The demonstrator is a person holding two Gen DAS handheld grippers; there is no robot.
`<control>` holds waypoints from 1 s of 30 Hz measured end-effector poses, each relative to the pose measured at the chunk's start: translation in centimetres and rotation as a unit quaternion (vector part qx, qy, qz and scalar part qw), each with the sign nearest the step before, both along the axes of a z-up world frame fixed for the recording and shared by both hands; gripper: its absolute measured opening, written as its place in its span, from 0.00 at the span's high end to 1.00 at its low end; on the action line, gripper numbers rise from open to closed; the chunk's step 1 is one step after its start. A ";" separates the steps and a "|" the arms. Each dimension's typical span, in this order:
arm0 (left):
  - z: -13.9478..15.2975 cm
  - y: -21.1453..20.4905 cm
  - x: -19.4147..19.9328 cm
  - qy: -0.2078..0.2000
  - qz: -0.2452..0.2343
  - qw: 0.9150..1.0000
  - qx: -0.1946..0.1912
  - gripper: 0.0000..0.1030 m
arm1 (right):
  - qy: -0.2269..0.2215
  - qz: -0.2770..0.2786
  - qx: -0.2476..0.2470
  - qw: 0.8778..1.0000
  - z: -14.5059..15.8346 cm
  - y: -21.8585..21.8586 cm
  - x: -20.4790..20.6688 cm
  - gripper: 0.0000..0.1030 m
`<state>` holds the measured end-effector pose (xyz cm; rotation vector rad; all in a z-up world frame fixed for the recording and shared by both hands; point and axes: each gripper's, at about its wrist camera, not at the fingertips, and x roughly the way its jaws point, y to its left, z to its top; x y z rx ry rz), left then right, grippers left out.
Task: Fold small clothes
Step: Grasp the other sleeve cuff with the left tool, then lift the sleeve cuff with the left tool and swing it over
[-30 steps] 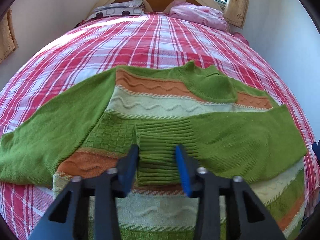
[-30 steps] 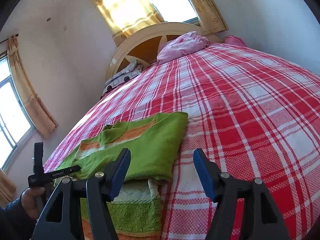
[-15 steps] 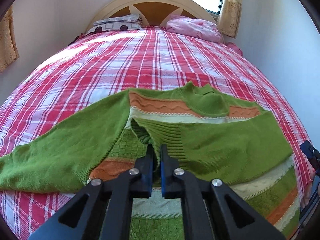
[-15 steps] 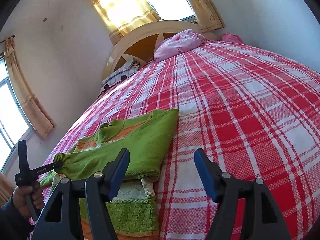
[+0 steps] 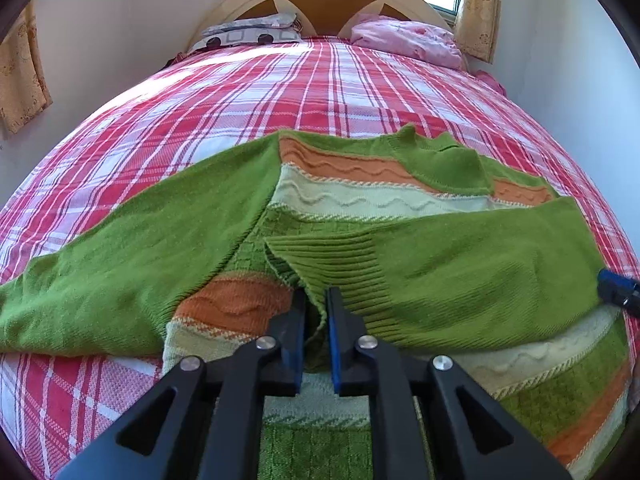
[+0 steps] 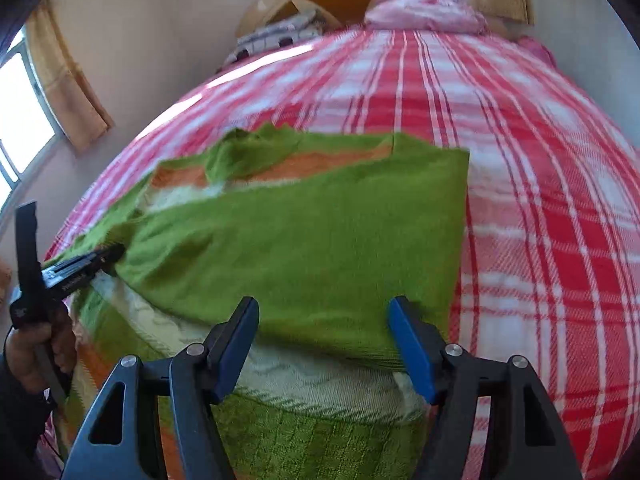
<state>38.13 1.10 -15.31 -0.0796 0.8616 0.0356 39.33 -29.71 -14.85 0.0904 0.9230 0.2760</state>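
A green sweater (image 5: 360,208) with orange and cream stripes lies flat on the bed. Its right sleeve (image 5: 472,264) is folded across the body; its left sleeve (image 5: 132,264) stretches out to the left. My left gripper (image 5: 316,300) is shut on the ribbed cuff (image 5: 320,256) of the folded sleeve. The sweater also shows in the right wrist view (image 6: 320,240). My right gripper (image 6: 324,316) is open and empty, just above the folded sleeve's lower right edge. The left gripper shows at the left of the right wrist view (image 6: 112,256).
The bed has a red and white plaid cover (image 5: 320,92). Pillows (image 5: 248,34) and a pink bundle (image 5: 408,38) lie at the headboard. A wall runs along the right side. Curtained windows are at the left and behind the headboard.
My left gripper shut on the sleeve cuff and now holds it. My right gripper swung left, from over the bare cover to over the sweater's right side, still open.
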 end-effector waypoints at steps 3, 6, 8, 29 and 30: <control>-0.1 0.3 -0.2 -0.006 -0.002 1.000 -0.009 0.87 | 0.021 0.021 -0.031 0.999 0.4 1.4 -1.0 0.33; -0.1 0.4 -0.3 -0.009 -0.004 1.000 -0.016 0.87 | 0.008 0.022 -0.037 0.999 2.1 2.6 -0.7 0.33; 0.1 0.5 -0.5 -0.013 -0.001 1.000 -0.016 0.84 | -0.007 0.010 -0.028 1.000 3.2 3.3 0.4 0.33; 3.2 10.8 -9.2 -0.058 0.074 0.995 0.031 0.30 | 0.007 0.124 -0.060 0.990 -0.8 19.3 2.8 0.25; 2.9 11.9 -9.4 -0.052 0.087 0.994 0.031 0.30 | 0.002 0.129 -0.063 0.990 -1.0 20.0 2.6 0.24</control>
